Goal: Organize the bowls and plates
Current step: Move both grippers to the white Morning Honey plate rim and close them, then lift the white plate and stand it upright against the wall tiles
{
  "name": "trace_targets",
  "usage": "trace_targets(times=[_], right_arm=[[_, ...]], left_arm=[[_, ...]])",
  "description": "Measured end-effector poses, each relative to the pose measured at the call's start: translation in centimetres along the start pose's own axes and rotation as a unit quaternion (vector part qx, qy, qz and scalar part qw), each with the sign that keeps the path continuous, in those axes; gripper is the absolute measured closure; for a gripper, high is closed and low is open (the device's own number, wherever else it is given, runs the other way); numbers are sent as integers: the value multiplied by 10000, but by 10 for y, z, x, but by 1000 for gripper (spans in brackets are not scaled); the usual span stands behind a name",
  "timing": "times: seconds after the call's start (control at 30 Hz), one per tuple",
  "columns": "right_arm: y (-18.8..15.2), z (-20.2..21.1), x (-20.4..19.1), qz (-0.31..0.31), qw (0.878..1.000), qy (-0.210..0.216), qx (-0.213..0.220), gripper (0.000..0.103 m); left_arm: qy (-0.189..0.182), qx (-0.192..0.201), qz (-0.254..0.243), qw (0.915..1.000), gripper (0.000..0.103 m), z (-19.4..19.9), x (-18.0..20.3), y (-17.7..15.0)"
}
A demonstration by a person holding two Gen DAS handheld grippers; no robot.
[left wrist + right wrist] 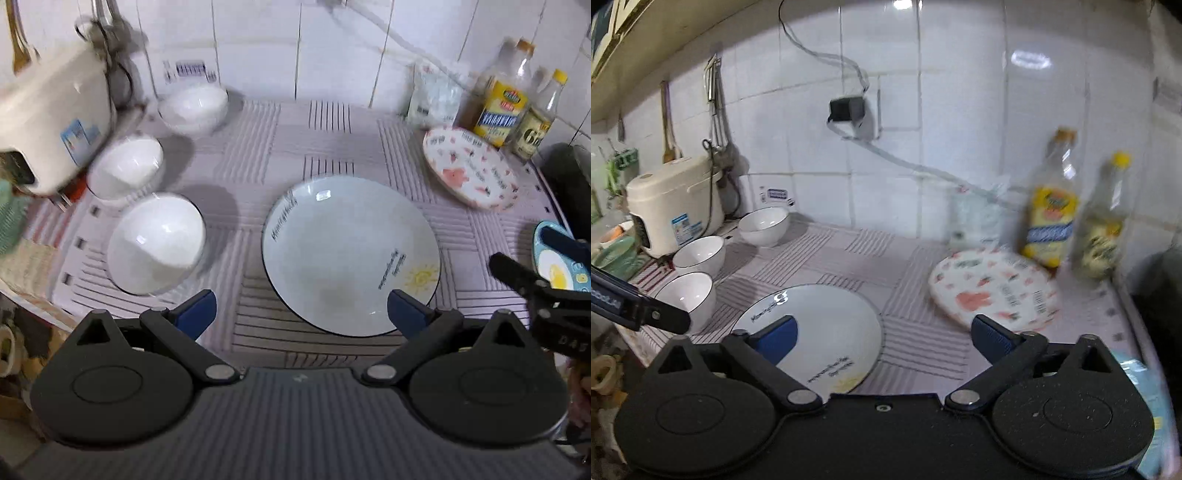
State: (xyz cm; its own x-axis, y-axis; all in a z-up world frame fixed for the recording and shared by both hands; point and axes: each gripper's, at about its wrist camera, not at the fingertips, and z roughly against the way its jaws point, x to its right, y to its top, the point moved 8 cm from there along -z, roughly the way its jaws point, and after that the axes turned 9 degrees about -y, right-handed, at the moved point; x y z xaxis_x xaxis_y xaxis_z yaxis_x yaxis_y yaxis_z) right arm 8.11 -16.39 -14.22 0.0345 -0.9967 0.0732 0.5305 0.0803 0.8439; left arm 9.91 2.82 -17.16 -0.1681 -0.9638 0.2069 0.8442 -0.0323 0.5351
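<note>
A large pale-blue plate (pixel 351 254) with a sun drawing lies flat on the striped mat (pixel 255 147). My left gripper (pixel 301 314) hangs open over its near edge and grips nothing. Three white bowls (pixel 157 243) (pixel 125 166) (pixel 194 107) stand in a row to the left. A pink-patterned plate (pixel 471 168) lies at the back right, and a blue plate (pixel 561 258) shows at the right edge. In the right wrist view my right gripper (pixel 882 338) is open and empty between the large plate (pixel 812 332) and the pink plate (pixel 993 291).
A white rice cooker (pixel 51 122) stands at the back left beside the bowls. Two oil bottles (pixel 1049 218) (pixel 1104 229) and a plastic bag (pixel 434 96) line the tiled wall at the back right. A dark pot (pixel 569 177) sits at the far right.
</note>
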Motion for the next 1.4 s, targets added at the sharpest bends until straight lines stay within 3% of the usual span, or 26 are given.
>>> trace_targets(times=[0.1, 0.27, 0.3, 0.37, 0.77, 0.83, 0.9, 1.0, 1.17, 1.27, 1.4], right_arm=[[-17, -30, -1, -236, 9990, 305, -216, 7], [-35, -63, -4, -543, 9962, 564, -373, 12], [-39, -68, -6, -532, 9960, 597, -409, 16], [-47, -80, -10, -547, 9949, 653, -546, 23], [-75, -112, -1, -1250, 9812, 851, -1196, 60], [-74, -113, -1, -1273, 9805, 849, -1234, 69], [-73, -114, -3, -1319, 9786, 987, -1236, 84], [-73, -114, -7, -1267, 9789, 1025, -1233, 83], [-74, -122, -8, -1344, 9758, 1104, -1323, 83], [-72, -126, -11, -1233, 9781, 1099, -1268, 82], [-72, -125, -10, -1137, 9777, 1234, -1259, 82]], left_arm=[[-173, -285, 293, 9990, 5, -29, -6, -5], [66, -454, 202, 9987, 9, -66, -13, -11], [76, -579, 209, 9981, 17, -75, -15, -13], [15, -685, 256, 9973, 22, -85, -17, -12], [28, -817, 207, 9964, 29, -103, -25, -12], [31, -840, 194, 9963, 36, -105, -25, -11], [24, -881, 270, 9957, 51, -109, -27, -10], [-200, -815, 402, 9957, 63, -112, -28, -8], [-278, -548, 774, 9951, 62, -116, -35, -4], [-238, -491, 716, 9959, 63, -115, -33, -4], [-297, -745, 806, 9935, 61, -117, -31, -1]])
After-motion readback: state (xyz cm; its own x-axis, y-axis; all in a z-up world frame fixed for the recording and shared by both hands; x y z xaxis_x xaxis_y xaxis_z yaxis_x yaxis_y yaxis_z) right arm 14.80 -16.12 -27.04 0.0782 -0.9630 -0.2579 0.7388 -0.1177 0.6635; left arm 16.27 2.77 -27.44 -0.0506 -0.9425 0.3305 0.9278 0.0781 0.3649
